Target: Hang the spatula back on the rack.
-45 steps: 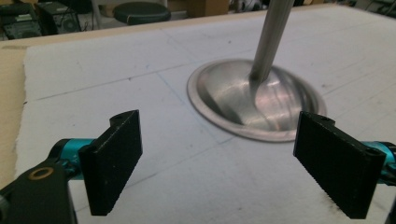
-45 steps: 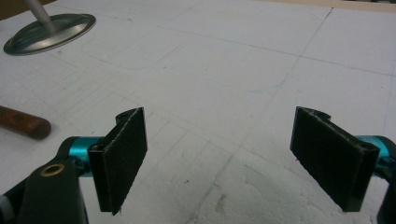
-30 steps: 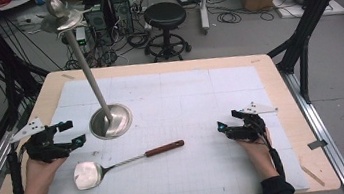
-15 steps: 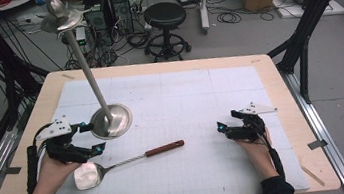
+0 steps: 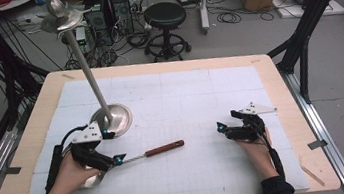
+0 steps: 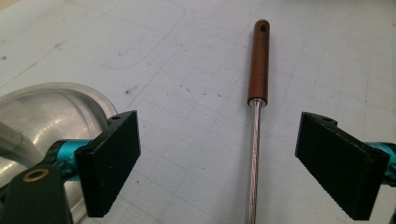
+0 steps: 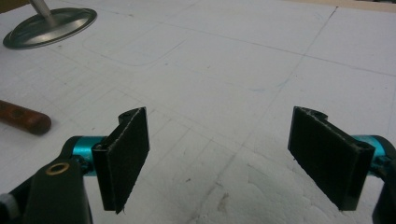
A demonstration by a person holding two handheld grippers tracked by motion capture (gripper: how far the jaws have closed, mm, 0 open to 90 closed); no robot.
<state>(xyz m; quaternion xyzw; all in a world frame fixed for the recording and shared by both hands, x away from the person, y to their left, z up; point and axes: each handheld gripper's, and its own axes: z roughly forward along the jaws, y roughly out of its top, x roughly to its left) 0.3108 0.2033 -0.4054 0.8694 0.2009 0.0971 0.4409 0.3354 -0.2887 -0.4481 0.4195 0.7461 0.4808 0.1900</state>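
Note:
A ladle lies on the white mat, its brown wooden handle [image 5: 164,148] pointing right and its bowl [image 5: 89,181] partly hidden under the left hand. My left gripper [image 5: 114,146] is open and straddles the ladle's metal shaft just left of the handle. In the left gripper view the shaft [image 6: 254,154] runs between the open jaws of the left gripper [image 6: 217,163], closer to the right one, and the wooden handle [image 6: 258,60] lies beyond. My right gripper [image 5: 227,121] rests open at the right of the mat. In its own view the right gripper [image 7: 219,158] holds nothing.
A metal stand with a round base [image 5: 115,118] and a tall leaning pole [image 5: 86,68] stands just behind the left gripper; the base [image 6: 42,112] sits close to the left jaw. The white gridded mat [image 5: 185,100] covers the wooden table. A stool [image 5: 164,17] stands beyond the table.
My left gripper has moved right and toward the person, from the table's left edge to over the ladle's shaft. The right gripper has stayed put.

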